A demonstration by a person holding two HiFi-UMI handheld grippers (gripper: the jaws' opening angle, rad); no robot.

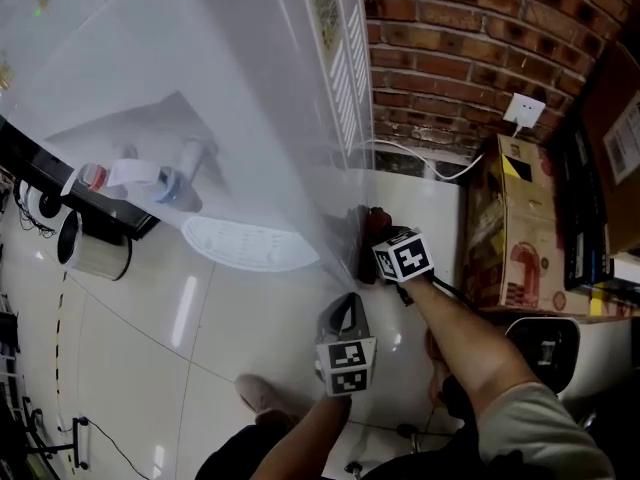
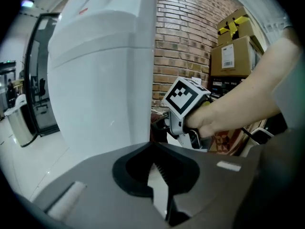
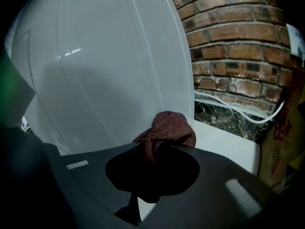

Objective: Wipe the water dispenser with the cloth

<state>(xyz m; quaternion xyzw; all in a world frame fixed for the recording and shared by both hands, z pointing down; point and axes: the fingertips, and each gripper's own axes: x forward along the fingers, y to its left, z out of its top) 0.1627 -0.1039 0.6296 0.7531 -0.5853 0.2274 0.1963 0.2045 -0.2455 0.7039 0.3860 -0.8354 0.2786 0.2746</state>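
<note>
The white water dispenser (image 1: 200, 68) fills the upper left of the head view, with its red and blue taps (image 1: 130, 176) above a pale drip tray (image 1: 250, 245). My right gripper (image 1: 372, 246) is shut on a bunched dark red cloth (image 1: 371, 226), low at the dispenser's side corner. In the right gripper view the cloth (image 3: 169, 128) sticks out of that gripper (image 3: 152, 149), just in front of the white side panel (image 3: 105, 70). My left gripper (image 1: 347, 306) hangs nearer to me, apart from the dispenser, with its jaws together and nothing in them. In its own view the left gripper (image 2: 152, 147) faces the dispenser (image 2: 100, 80) and my right hand.
A brick wall (image 1: 470, 38) stands behind, with a white socket (image 1: 524, 111) and a white cable (image 1: 420, 158). Cardboard boxes (image 1: 510, 228) stand at the right beside a white appliance (image 1: 560, 348). A cylindrical bin (image 1: 95, 253) sits at the left. My shoe (image 1: 262, 396) is on the glossy tiled floor.
</note>
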